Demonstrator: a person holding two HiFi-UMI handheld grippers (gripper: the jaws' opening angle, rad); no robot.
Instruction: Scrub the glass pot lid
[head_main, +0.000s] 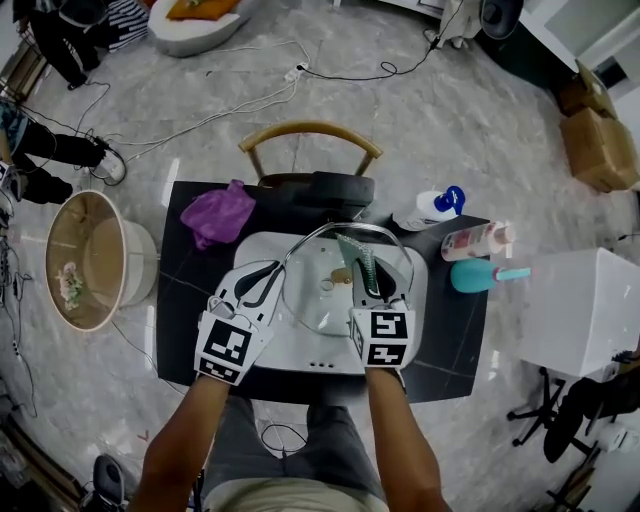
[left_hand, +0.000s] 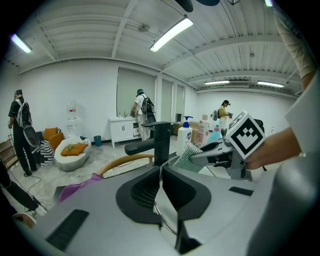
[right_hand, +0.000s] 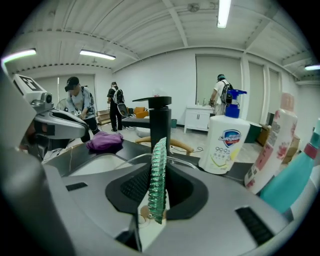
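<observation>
The glass pot lid (head_main: 330, 285) with a metal rim is held over the white sink (head_main: 262, 345). My left gripper (head_main: 270, 283) is shut on the lid's left rim (left_hand: 160, 207), which runs between its jaws. My right gripper (head_main: 368, 290) is shut on a green scrubbing cloth (head_main: 358, 262) that stands upright between its jaws (right_hand: 157, 180), over the lid's right part. In the left gripper view the right gripper (left_hand: 220, 155) and the cloth (left_hand: 189, 157) show just beyond the lid.
A black tap (head_main: 335, 190) stands behind the sink. A purple rag (head_main: 218, 212) lies at the back left of the dark counter (head_main: 450, 340). A white pump bottle (head_main: 430, 208), a pink bottle (head_main: 478, 240) and a teal bottle (head_main: 482, 275) lie at the right. A wooden chair (head_main: 310, 135) is behind.
</observation>
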